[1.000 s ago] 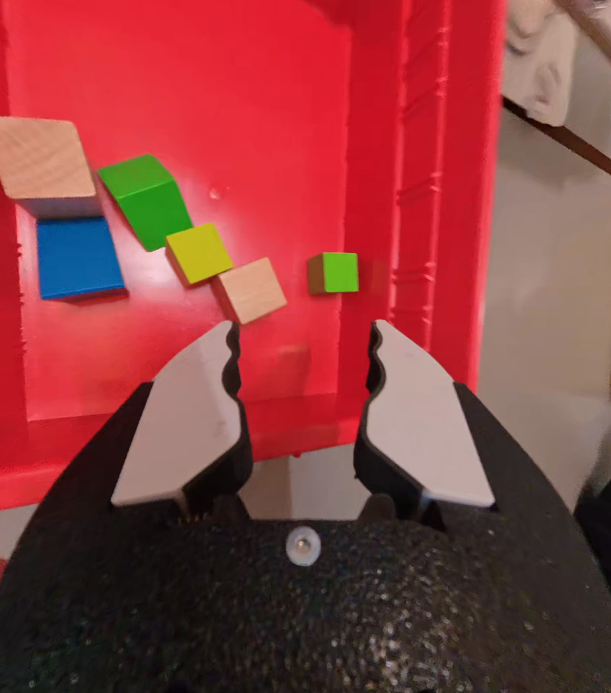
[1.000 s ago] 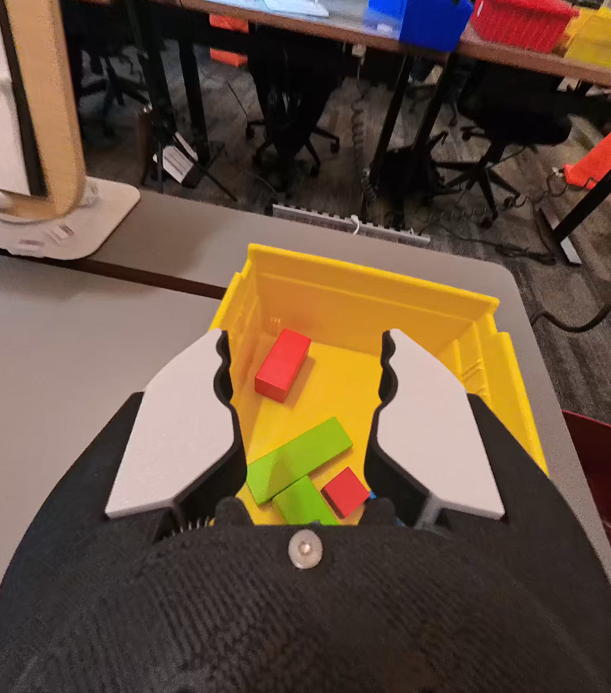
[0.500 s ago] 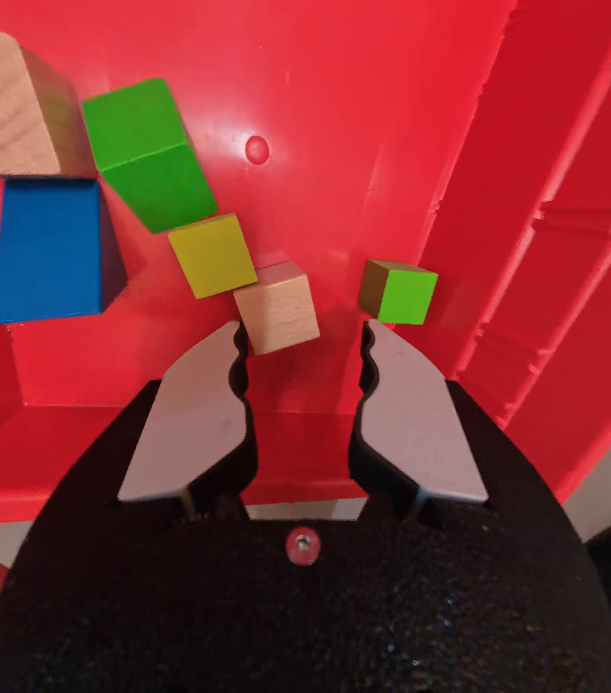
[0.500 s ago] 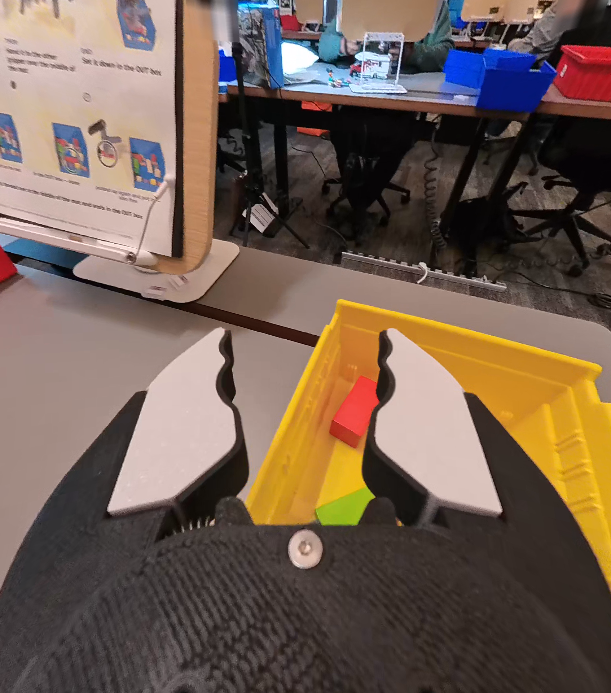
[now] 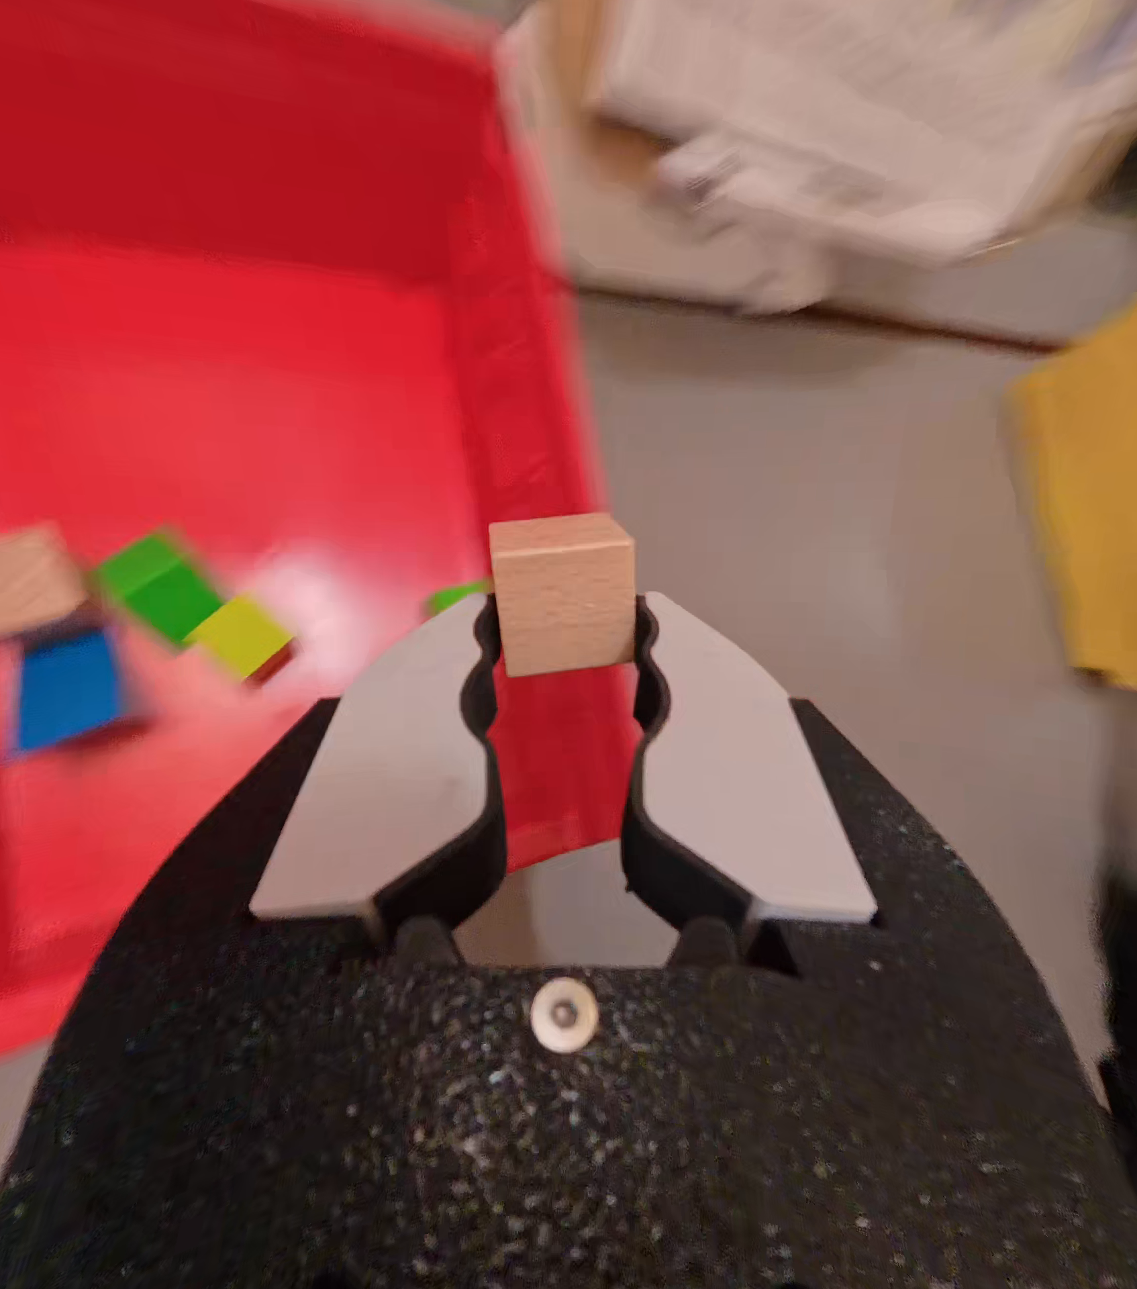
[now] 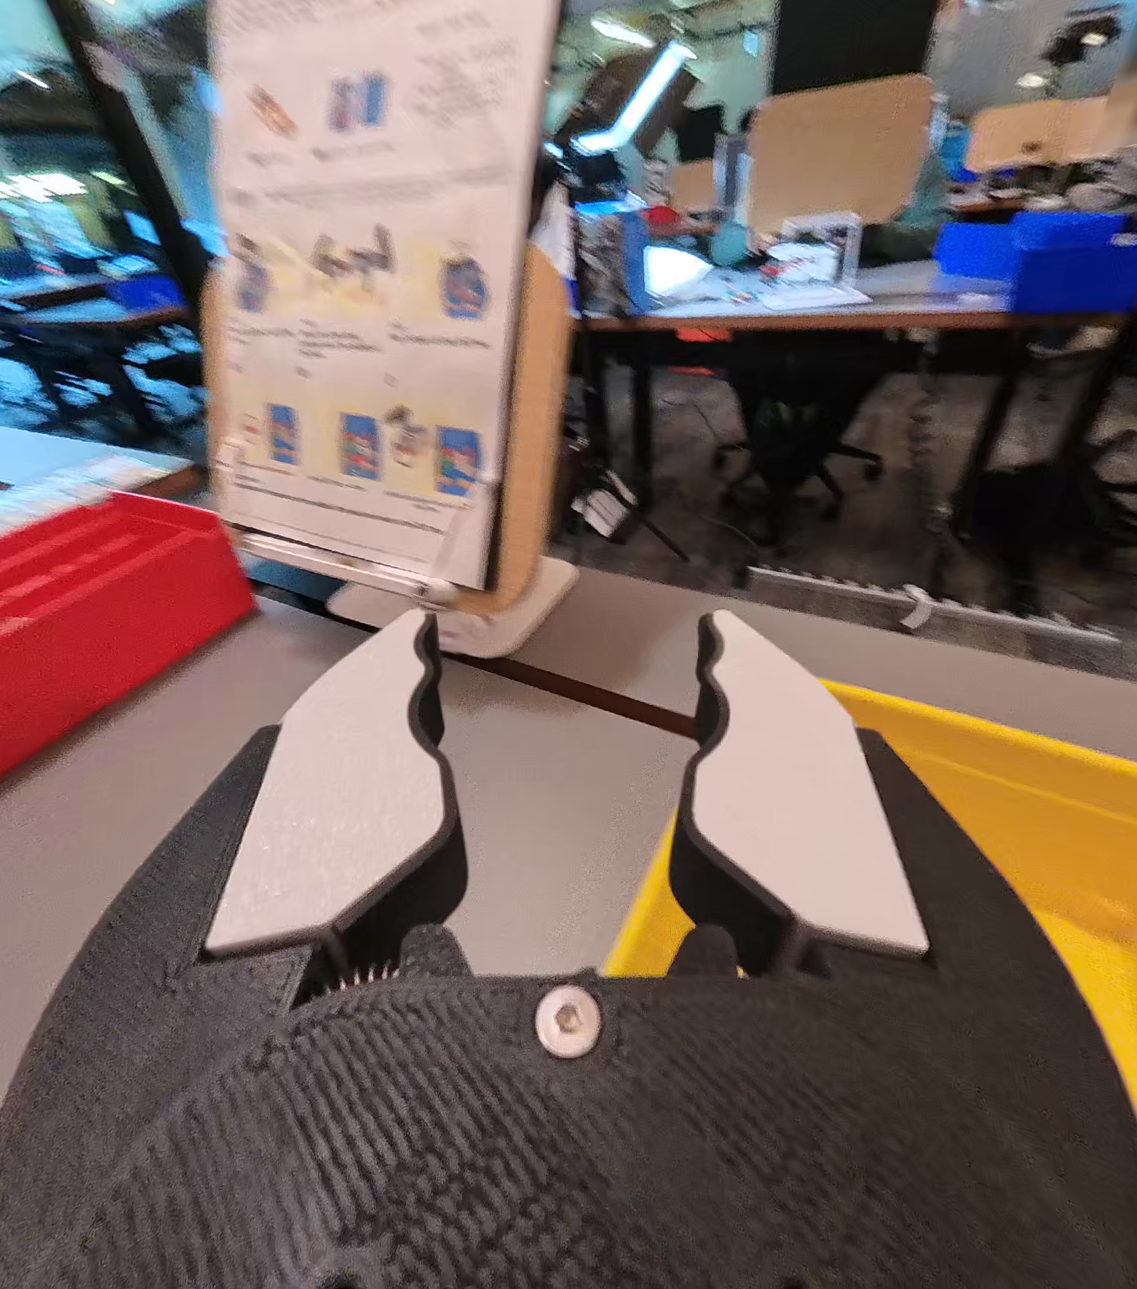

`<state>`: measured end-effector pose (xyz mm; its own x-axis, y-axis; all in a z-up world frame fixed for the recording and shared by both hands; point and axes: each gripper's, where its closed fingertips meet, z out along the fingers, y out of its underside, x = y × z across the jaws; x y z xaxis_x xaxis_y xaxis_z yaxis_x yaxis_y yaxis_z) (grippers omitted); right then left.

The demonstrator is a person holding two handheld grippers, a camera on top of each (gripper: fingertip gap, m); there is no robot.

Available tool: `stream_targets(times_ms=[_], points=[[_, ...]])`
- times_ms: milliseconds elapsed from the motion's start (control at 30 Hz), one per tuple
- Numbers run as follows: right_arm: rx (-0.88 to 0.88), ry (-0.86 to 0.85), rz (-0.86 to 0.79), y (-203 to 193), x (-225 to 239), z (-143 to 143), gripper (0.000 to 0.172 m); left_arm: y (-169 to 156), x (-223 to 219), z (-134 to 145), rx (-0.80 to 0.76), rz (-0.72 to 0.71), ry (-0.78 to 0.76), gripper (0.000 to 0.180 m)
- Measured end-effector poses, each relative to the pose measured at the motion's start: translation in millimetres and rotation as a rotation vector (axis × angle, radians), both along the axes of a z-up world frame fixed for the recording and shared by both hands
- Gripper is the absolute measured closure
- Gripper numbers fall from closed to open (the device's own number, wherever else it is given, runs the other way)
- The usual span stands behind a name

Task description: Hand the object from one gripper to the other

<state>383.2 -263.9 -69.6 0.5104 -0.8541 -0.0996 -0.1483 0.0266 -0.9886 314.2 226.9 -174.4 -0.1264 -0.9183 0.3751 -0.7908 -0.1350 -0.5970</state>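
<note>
While your left gripper [image 5: 566,614] pinches the plain wooden cube [image 5: 562,593] at the very tips of its jaws, both black pads pressing the cube's side faces, you carry it in the air over the right wall of the red bin [image 5: 238,349], clear of the floor of that bin. Only the lower part of the cube sits between the pads; its upper half stands proud above them. That shallow hold is your main risk: a quick swing or a knock from the other jaws could twist the cube or pop it out, and it would drop to the grey table [image 5: 796,488] or back into the bin.

Your right gripper [image 6: 569,669] has its jaws spread wide with nothing between them, hovering over the table beside the yellow bin [image 6: 1040,837]. If you close it on the same faces the left pads cover, the fingers will clash; take the free top half instead.

The cube is smooth, pale, sharp-edged wood, hard and light. Both pads are wavy black ridges backed by flat grey plates. Left behind in the glossy red plastic bin lie painted blocks: green [image 5: 158,593], yellow-green [image 5: 241,635], blue [image 5: 70,690] and a larger bare wooden one [image 5: 1,582].
</note>
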Motion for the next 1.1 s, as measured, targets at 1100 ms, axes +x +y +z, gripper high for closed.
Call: stream_targets(times_ms=[1100], points=[[0.127, -0.17, 1.179, 261.3, -190.3, 45.9, 0.136, -236.0, -122.8, 119.2, -0.163, -0.766, -0.822, 0.123]])
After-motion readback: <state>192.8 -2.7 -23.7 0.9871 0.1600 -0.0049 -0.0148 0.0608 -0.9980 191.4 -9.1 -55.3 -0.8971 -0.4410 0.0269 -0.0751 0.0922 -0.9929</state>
